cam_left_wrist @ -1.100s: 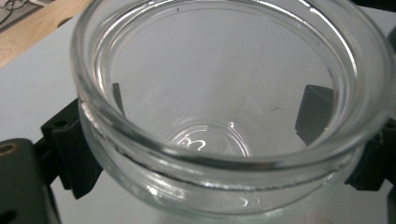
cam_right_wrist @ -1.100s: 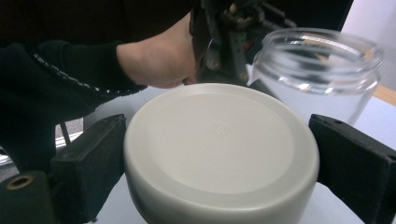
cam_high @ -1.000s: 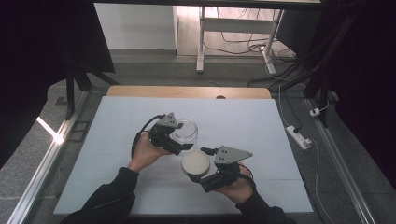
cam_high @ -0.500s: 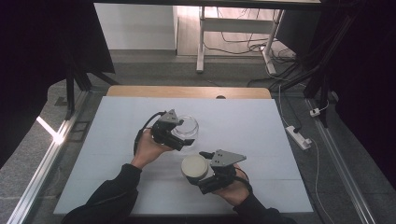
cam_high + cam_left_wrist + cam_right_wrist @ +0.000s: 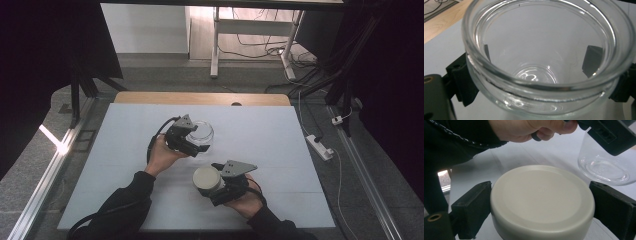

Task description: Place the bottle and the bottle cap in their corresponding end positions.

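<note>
Nearest the person, the right gripper (image 5: pixel 216 184) clenched a cream round lid (image 5: pixel 206 180), its jaws pressed to the lid's sides; whether the lid rested on the white desk (image 5: pixel 280 150) was hard to tell. Just beyond the lid, the left gripper (image 5: pixel 196 142) clasped an empty glass jar (image 5: pixel 202 132), upright, mouth open.

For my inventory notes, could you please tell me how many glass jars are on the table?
1. The glass jar stands open-mouthed near the middle of the table, held between the jaws of the left gripper. Its cream lid is apart, in the right gripper.
</note>
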A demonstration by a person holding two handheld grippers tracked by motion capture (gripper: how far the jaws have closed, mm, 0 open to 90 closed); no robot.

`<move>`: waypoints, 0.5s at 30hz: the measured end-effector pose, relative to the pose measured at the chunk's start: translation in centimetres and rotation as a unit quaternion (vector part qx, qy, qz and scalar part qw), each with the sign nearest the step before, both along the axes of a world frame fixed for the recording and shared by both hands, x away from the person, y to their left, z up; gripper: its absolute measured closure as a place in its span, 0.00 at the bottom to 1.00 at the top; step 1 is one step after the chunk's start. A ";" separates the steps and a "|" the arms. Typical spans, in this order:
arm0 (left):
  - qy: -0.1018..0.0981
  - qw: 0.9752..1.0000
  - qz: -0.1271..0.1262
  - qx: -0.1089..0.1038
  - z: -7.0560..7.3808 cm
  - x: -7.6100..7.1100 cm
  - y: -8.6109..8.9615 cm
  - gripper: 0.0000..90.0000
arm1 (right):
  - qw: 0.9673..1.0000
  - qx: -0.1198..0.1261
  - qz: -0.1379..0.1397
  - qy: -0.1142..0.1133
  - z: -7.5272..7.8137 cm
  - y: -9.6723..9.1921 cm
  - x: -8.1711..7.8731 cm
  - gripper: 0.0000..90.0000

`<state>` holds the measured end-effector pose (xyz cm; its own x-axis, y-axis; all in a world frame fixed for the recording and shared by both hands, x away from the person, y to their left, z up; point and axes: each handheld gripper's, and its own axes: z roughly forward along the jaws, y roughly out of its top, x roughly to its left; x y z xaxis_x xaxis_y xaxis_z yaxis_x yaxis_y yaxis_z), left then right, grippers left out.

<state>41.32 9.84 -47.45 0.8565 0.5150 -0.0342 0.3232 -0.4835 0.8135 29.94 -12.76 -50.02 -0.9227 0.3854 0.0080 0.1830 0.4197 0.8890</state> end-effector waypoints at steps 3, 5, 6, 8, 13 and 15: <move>0.001 1.000 0.005 0.002 -0.4 0.4 -0.1 0.08 | 1.000 -0.001 -0.002 0.006 -0.4 0.1 0.3 0.08; 0.002 1.000 0.006 0.003 -0.6 0.6 -0.2 0.08 | 1.000 -0.002 -0.002 0.011 -0.6 0.2 0.4 0.08; 0.001 1.000 0.007 0.003 -0.7 0.7 -0.3 0.08 | 1.000 -0.003 -0.001 0.012 -0.8 0.3 0.4 0.08; 0.002 1.000 0.006 0.005 -0.8 1.0 -0.5 0.08 | 1.000 -0.010 0.000 0.014 -1.1 0.5 0.5 0.08; 0.002 1.000 0.007 0.007 -1.2 1.4 -1.1 0.08 | 0.999 -0.029 0.001 0.021 -1.7 1.1 0.6 0.08; 0.003 1.000 0.008 0.008 -1.4 1.6 -1.3 0.08 | 0.999 -0.037 -0.002 0.025 -2.0 1.3 0.7 0.08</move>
